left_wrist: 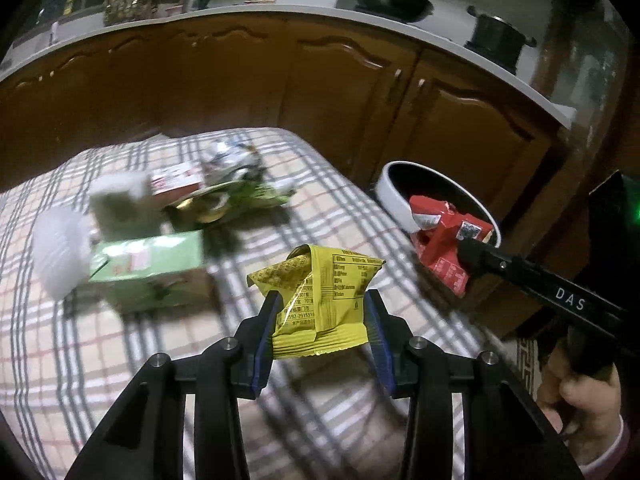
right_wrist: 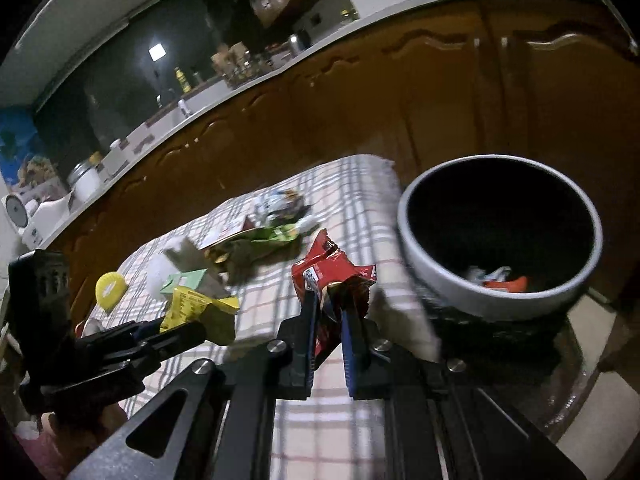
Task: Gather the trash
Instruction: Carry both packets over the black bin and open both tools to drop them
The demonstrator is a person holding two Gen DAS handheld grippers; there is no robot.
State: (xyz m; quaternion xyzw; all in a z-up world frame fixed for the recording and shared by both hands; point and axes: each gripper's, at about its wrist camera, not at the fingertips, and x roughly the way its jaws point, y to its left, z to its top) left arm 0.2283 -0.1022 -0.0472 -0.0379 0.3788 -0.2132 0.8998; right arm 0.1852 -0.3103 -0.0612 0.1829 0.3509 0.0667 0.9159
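Left gripper (left_wrist: pixel 322 320): fingers part-way closed, blue pads pressed on either side of a crumpled yellow wrapper (left_wrist: pixel 320 300), which is lifted clear of the checked cloth on the desk (left_wrist: pixel 100 360). The same wrapper (right_wrist: pixel 192 308) shows in the right wrist view, pinched at the tip of the left gripper (right_wrist: pixel 180 326).

Right gripper (right_wrist: pixel 330 312): fingers drawn close together, clamped on a red wrapper (right_wrist: pixel 328 276) that sticks up above them. In the left wrist view the red wrapper (left_wrist: pixel 444 236) hangs at the tip of the right gripper (left_wrist: pixel 466 246), over the near rim of the bin (left_wrist: pixel 394 196).

The bin (right_wrist: pixel 416 240) is round, pale-walled and dark inside, and stands off the desk edge in front of brown cabinet doors (left_wrist: pixel 340 84). Some scraps, white and orange, lie at its bottom (right_wrist: pixel 500 280).

On the desk beyond the held wrappers: a green carton (left_wrist: pixel 152 264), a white crumpled piece (left_wrist: pixel 60 248) beside it, a small box with red print (left_wrist: pixel 176 178), a silver foil wad (left_wrist: pixel 230 160) and a green packet (left_wrist: pixel 248 196). All blurred. A hand (left_wrist: pixel 580 396) grips the right gripper's handle.
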